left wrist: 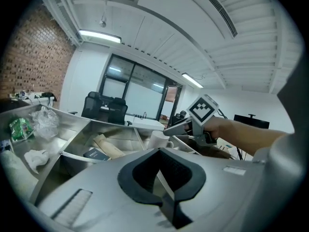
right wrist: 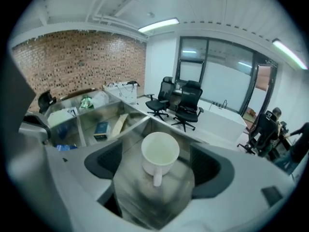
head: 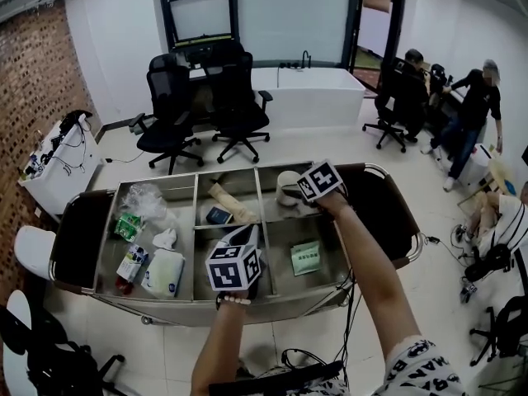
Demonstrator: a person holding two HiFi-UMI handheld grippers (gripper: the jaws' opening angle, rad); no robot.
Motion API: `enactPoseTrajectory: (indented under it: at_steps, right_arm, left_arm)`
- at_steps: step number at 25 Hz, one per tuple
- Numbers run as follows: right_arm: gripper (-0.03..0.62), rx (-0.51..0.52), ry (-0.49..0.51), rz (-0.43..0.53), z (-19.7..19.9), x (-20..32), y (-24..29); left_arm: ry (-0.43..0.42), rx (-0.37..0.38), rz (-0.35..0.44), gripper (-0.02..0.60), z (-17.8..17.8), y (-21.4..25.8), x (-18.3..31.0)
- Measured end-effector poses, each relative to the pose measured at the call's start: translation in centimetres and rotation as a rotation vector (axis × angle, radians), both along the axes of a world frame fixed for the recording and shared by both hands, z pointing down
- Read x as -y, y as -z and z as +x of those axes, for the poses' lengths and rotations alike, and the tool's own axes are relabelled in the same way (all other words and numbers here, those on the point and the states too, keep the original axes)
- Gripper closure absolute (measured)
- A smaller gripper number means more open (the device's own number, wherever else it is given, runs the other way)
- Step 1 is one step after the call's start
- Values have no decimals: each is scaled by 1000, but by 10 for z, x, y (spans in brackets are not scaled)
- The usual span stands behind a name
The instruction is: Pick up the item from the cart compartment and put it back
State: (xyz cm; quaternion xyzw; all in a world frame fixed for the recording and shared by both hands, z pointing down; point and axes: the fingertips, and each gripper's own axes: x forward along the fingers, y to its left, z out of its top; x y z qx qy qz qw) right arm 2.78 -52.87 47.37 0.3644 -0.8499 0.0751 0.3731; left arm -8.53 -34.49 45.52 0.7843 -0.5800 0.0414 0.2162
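A white mug (right wrist: 160,153) stands upright in the far right compartment of the steel cart (head: 272,301), handle towards the right gripper's camera. My right gripper (right wrist: 155,162) is open, one pad on each side of the mug and neither touching it. The head view shows that gripper (head: 290,190) at the mug (head: 288,178). My left gripper (head: 245,234) hovers over the near middle compartment. Its jaws are shut with nothing between them (left wrist: 160,152). It looks across at the mug (left wrist: 157,139) and the right gripper (left wrist: 170,129).
Other compartments hold a green packet (head: 304,257), a dark booklet (head: 218,215), a tan roll (head: 229,202), a clear plastic bag (head: 147,198), a white pouch (head: 165,272) and a bottle (head: 130,266). Office chairs (head: 173,106) stand behind the cart. People (head: 478,106) are at the far right.
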Motion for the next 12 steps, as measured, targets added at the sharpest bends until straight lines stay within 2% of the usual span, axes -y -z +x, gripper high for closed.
enactPoseTrajectory:
  at_steps: [2, 3, 5, 9, 10, 12]
  right_arm:
    - [145, 107, 1, 31, 8, -18, 32]
    - [185, 160, -5, 57, 14, -29, 50]
    - [361, 243, -20, 139, 26, -53, 84]
    - [557, 348, -33, 313, 47, -105, 134]
    - [583, 373, -34, 347, 51, -117, 143]
    - [585, 425, -38, 404, 58, -140, 157]
  left_arm:
    - [-7, -7, 21, 580, -1, 9, -7]
    - [-9, -9, 34, 580, -2, 14, -11]
    - [-12, -11, 64, 580, -2, 24, -19]
    - [-25, -1, 122, 580, 8, 42, -33]
    - [-26, 0, 135, 580, 11, 45, -37]
    - [-27, 0, 160, 580, 19, 51, -44]
